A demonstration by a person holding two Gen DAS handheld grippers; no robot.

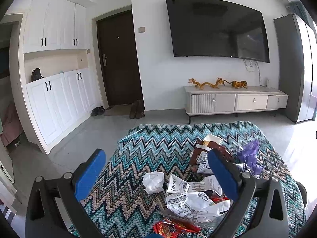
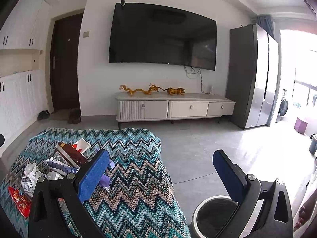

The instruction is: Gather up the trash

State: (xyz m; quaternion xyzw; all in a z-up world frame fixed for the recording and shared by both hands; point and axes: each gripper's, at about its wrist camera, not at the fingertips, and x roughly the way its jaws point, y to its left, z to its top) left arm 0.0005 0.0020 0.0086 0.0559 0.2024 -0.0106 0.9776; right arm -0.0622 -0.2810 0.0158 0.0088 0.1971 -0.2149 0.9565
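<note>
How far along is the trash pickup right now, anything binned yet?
Nothing visibly done: no trash shows in the part of the bin that is visible beside the table. Nothing in hand: the left gripper and right gripper are both open and empty. Left: the crumpled tissue, white wrappers, brown packet, purple wrapper and red packet on the zigzag cloth.

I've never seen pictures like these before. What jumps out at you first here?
The heap of crumpled wrappers and bags lying on the teal zigzag-patterned knitted cloth draws the eye first, framed by the open blue-padded left gripper. Behind it, a big dark flat television hangs on the white wall above a row of golden dragon figurines. In the right wrist view, the open right gripper hangs beside the cloth, above a round white-rimmed bin on the floor.
</note>
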